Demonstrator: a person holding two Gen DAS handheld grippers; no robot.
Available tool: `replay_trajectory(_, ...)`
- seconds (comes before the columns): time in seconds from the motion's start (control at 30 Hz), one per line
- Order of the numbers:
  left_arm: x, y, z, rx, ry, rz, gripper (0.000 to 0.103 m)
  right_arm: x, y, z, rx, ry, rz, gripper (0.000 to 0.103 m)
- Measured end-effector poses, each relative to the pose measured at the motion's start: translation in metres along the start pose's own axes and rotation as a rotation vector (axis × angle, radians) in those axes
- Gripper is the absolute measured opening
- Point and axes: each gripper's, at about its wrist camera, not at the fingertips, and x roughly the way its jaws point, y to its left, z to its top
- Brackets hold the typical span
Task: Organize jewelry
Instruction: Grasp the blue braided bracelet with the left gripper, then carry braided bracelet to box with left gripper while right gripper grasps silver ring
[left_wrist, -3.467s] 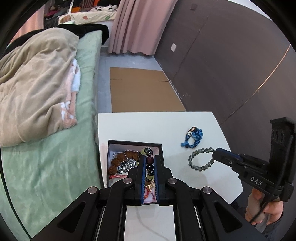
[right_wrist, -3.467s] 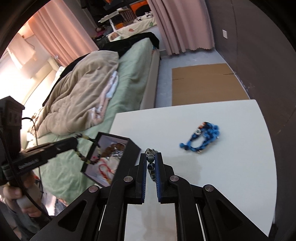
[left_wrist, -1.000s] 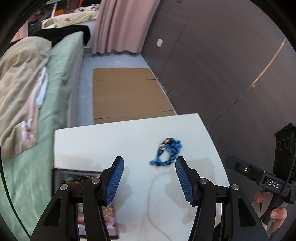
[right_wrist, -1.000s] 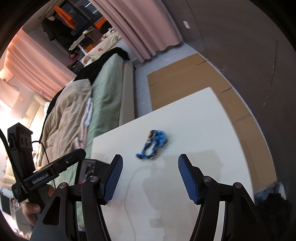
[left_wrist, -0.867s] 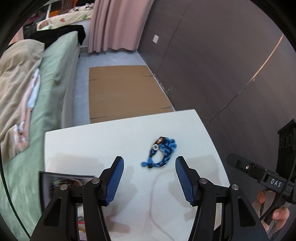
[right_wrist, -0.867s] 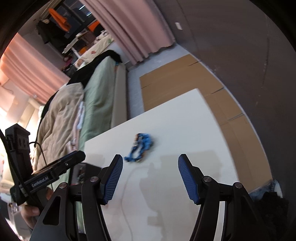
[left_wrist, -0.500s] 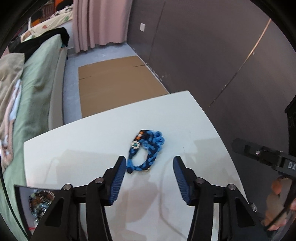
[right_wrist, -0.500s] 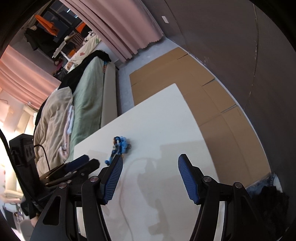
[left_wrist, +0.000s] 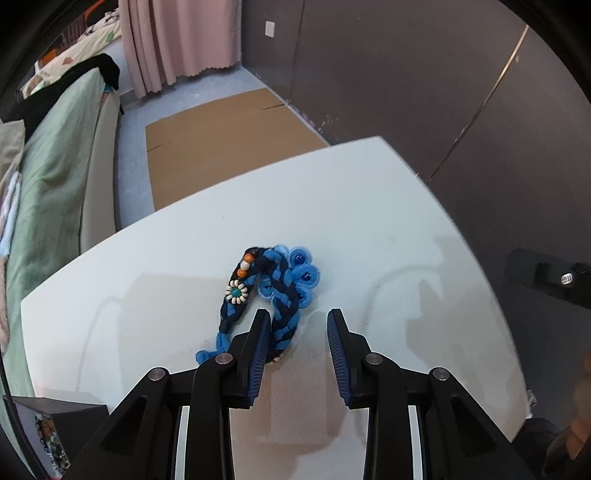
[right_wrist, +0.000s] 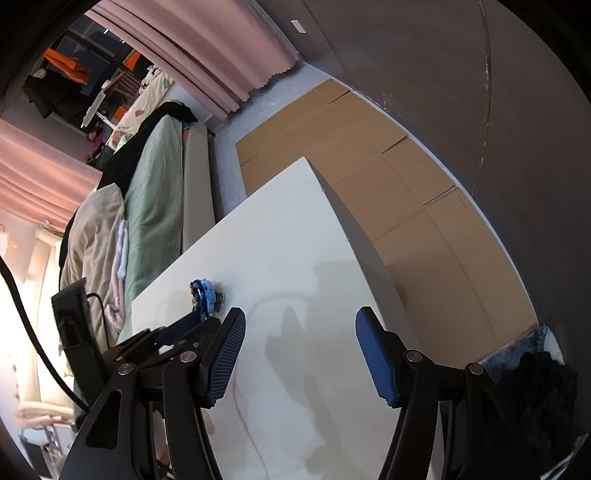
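A blue braided bracelet (left_wrist: 271, 295) with white and orange beads lies on the white table (left_wrist: 369, 206). My left gripper (left_wrist: 297, 319) is open just above it, the left finger (left_wrist: 258, 343) over the bracelet's near end, the right finger beside it. The bracelet also shows in the right wrist view (right_wrist: 203, 293), with the left gripper's tip (right_wrist: 192, 321) at it. My right gripper (right_wrist: 299, 323) is open and empty, off to the right over bare table. The black jewelry box (left_wrist: 48, 424) with beads sits at the lower left corner.
A green bed (left_wrist: 48, 177) with a beige blanket (right_wrist: 92, 236) runs along the table's left side. Flat cardboard (left_wrist: 229, 133) lies on the floor beyond the table. A dark wall (left_wrist: 424, 74) stands to the right. The table's right edge (right_wrist: 354, 229) drops to the floor.
Both grippers let go of beaded bracelets and opened. My left gripper swung right from the box and came down over the blue bracelet. My right gripper drew back to the right.
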Motion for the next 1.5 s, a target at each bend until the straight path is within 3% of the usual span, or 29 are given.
replay_trajectory(0.03,0.001,0.000,-0.001,0.004,-0.005,0.013,0.025,0.001,0.001,0.000,-0.003,0.002,-0.002,0.063)
replay_trajectory(0.07,0.000,0.000,-0.001,0.007,-0.012,0.018,0.013,0.003,0.003,0.000,-0.007,0.005,-0.002,0.063)
replay_trajectory(0.1,0.001,0.002,0.000,-0.002,-0.001,0.012,0.009,0.005,0.005,0.000,-0.010,0.008,-0.002,0.063)
replay_trajectory(0.33,-0.027,0.017,-0.002,-0.061,-0.034,-0.079,0.008,0.020,0.026,-0.002,-0.065,0.028,0.006,0.061)
replay_trajectory(0.63,-0.069,0.046,-0.005,-0.143,-0.105,-0.173,0.008,0.042,0.061,-0.008,-0.154,0.047,0.038,0.039)
replay_trajectory(0.8,-0.088,0.066,-0.011,-0.176,-0.146,-0.186,0.008,0.057,0.076,-0.007,-0.176,0.074,0.058,0.031)
replay_trajectory(0.93,-0.093,0.086,-0.012,-0.198,-0.162,-0.191,0.008,0.069,0.088,-0.007,-0.191,0.088,0.046,0.031)
replay_trajectory(1.5,-0.124,0.140,-0.040,-0.257,-0.207,-0.197,0.008,0.108,0.119,-0.006,-0.262,0.074,-0.179,0.027)
